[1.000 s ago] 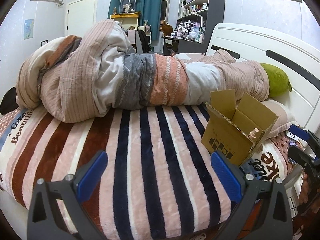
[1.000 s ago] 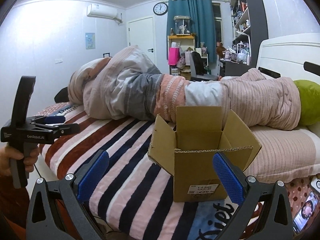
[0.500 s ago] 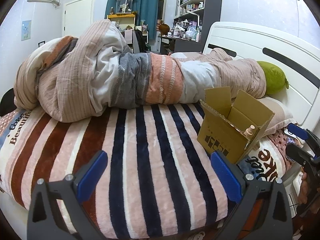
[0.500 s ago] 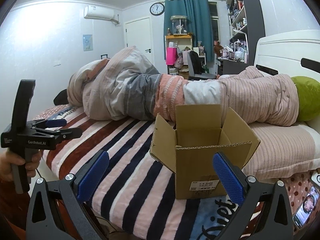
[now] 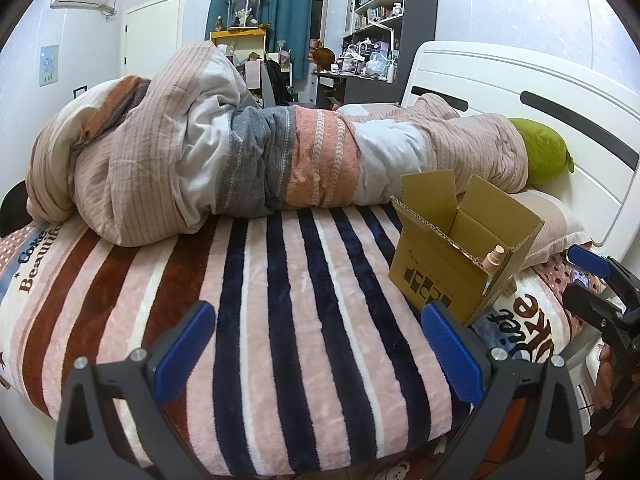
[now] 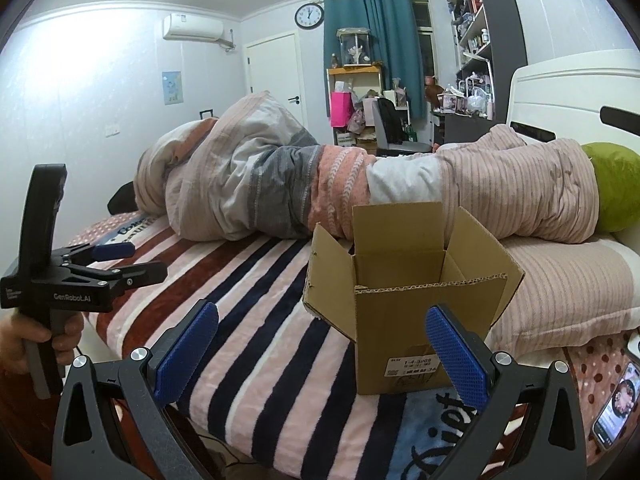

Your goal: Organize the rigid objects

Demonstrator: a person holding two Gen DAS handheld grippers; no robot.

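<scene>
An open cardboard box (image 5: 452,256) stands on the striped bed blanket (image 5: 280,300), right of centre; it also shows in the right wrist view (image 6: 404,304). A beige bottle top (image 5: 496,258) pokes up at its near right corner. My left gripper (image 5: 318,348) is open and empty, above the blanket's front edge, left of the box. My right gripper (image 6: 322,348) is open and empty, just in front of the box. Each gripper shows in the other's view, the left (image 6: 116,260) and the right (image 5: 592,280). The box's inside is hidden.
A rolled striped duvet (image 5: 240,160) lies across the back of the bed. A green cushion (image 5: 544,152) and a pillow (image 6: 560,280) lie by the white headboard (image 5: 520,92). A phone (image 6: 616,404) lies at the bed's right edge.
Both grippers have drawn back and up a little from the bed, so the box looks slightly smaller. Both stay open and empty. The box has not moved.
</scene>
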